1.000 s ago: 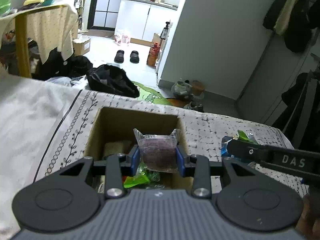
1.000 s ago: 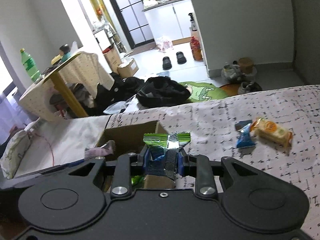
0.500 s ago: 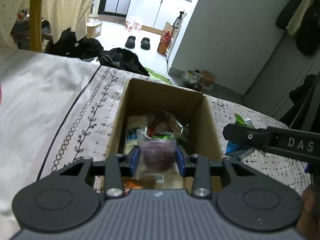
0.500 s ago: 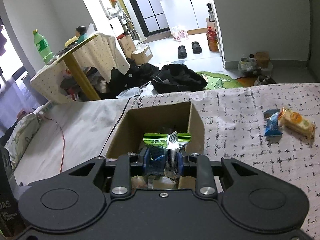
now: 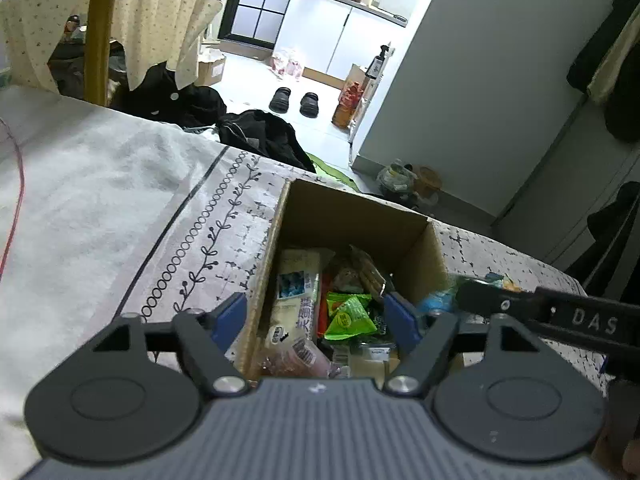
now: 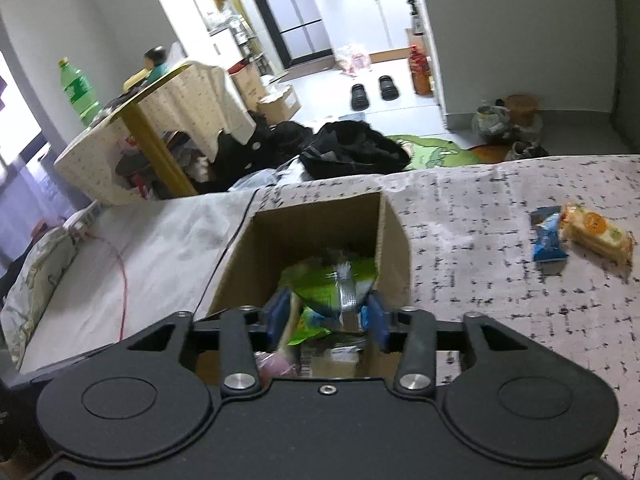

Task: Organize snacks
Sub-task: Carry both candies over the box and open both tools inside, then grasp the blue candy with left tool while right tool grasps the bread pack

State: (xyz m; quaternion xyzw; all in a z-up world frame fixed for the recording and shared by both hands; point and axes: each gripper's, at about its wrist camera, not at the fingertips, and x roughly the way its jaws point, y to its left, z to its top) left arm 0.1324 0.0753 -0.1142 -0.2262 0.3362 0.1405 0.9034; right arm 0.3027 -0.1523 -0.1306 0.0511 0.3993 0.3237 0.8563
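An open cardboard box stands on the patterned bed cover and holds several snack packets. My left gripper is open and empty over the box's near end; a pink packet lies in the box below it. My right gripper is open over the same box; a blurred green packet sits between its spread jaws, loose and dropping into the box. A blue packet and a yellow packet lie on the cover to the right.
The right gripper's black arm crosses the left wrist view at the right. A red cable lies on the white blanket to the left. Beyond the bed edge are black bags, a draped table and shoes.
Both grippers have opened. The left one let go of the pink packet, which now lies in the box. The right one released the green packet over the box. Both moved closer to the box.
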